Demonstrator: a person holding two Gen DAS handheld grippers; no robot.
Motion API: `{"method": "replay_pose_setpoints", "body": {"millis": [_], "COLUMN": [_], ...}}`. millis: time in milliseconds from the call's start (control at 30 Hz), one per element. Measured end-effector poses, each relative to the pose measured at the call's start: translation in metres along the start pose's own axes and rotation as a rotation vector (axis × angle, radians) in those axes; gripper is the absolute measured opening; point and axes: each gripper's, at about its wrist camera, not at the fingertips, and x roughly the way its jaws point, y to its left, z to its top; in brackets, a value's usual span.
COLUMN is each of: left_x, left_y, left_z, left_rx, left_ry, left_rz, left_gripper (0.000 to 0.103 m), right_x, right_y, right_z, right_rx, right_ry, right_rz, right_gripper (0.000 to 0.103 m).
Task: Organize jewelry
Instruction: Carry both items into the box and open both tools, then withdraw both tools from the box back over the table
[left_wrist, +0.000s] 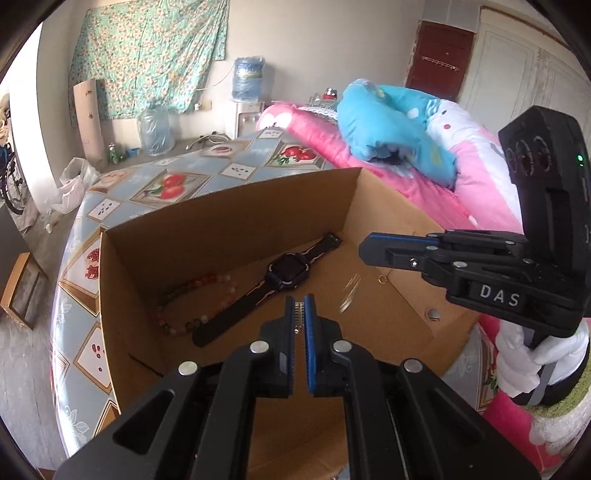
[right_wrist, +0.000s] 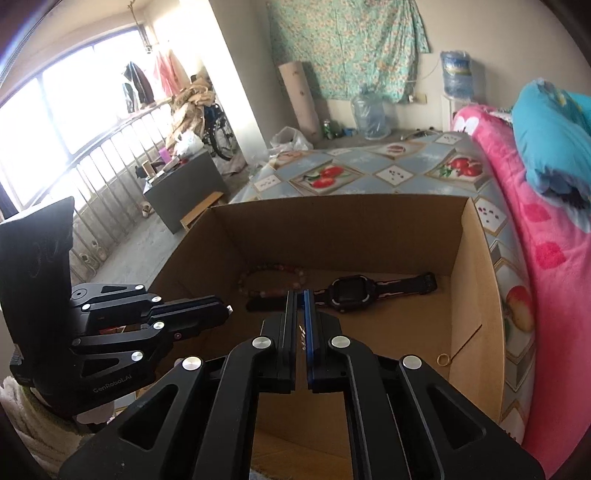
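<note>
Nearest, the left gripper (left_wrist: 300, 306) is pressed together on a small silvery piece (left_wrist: 298, 314) over the cardboard box (left_wrist: 229, 221), while the right gripper (right_wrist: 300, 302), nearly closed, may or may not grip the gold bit (right_wrist: 302, 338) in its gap, so a loose pinch could drop either onto the watch (left_wrist: 288, 275), beads (left_wrist: 195, 302) or ring (left_wrist: 382, 279) beyond.

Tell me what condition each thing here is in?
Cardboard box: open-topped, upright.
Watch: flat in box, strap unfastened.
Bead bracelet: lying in box.
Ring: lying in box.
Left gripper: shut on small silver piece.
Right gripper: jaws barely apart.
</note>
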Motion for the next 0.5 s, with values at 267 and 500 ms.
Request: {"method": "replay_pose_setpoints", "body": {"millis": [267,500], "left_x": [-0.001,-0.043], "left_y": [-0.001,0.005], "left_z": [-0.002,-0.011], "left_rx": [0.01,-0.027], "left_ry": [-0.028,-0.141], "left_rz": [0.043,0.038], "left_gripper": [0.019,0.019], "right_x": [-0.015,-0.064], "right_y": [-0.009,-0.004], "right_z": [0.002,-0.005], "right_rx": [0.051,0.027], "right_ry": [-0.026,-0.146], "right_rz": [-0.008,0.035], "right_gripper": [0.015,0.017]}}
